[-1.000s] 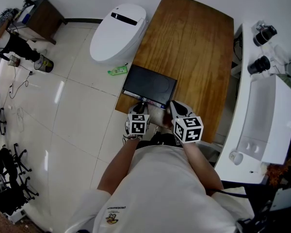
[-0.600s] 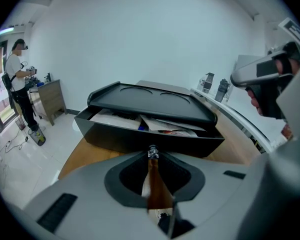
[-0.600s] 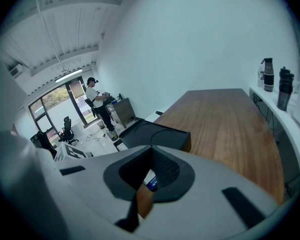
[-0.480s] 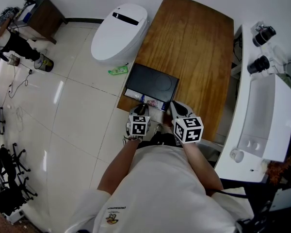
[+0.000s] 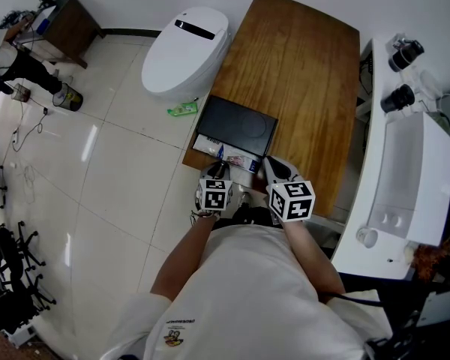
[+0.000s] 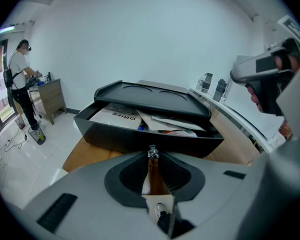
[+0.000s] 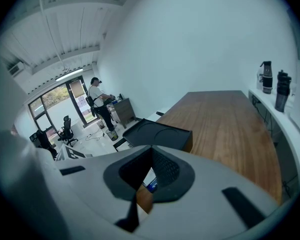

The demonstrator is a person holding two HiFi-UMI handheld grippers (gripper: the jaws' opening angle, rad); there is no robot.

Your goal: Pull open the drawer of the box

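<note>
A flat black box (image 5: 240, 126) lies at the near left corner of the wooden table (image 5: 300, 66). Its drawer (image 5: 223, 154) stands pulled out toward me, with papers showing inside. In the left gripper view the drawer's black front (image 6: 145, 139) fills the middle, below the box lid (image 6: 155, 96). My left gripper (image 5: 220, 171) (image 6: 152, 155) is shut on the small metal knob (image 6: 152, 150) at the middle of the drawer front. My right gripper (image 5: 268, 172) (image 7: 151, 151) hovers to the right of the drawer with its tips together and nothing between them. The box (image 7: 157, 134) lies to its left.
A white oval fixture (image 5: 184, 51) stands on the tiled floor left of the table, with a green packet (image 5: 182, 109) beside it. A white counter (image 5: 405, 171) with black instruments runs along the right. A person (image 6: 22, 79) stands at a dark cabinet (image 5: 64, 25) far off.
A slightly wider strip of the drawer's contents shows in front of the box than a second ago. Both grippers have stayed where they were.
</note>
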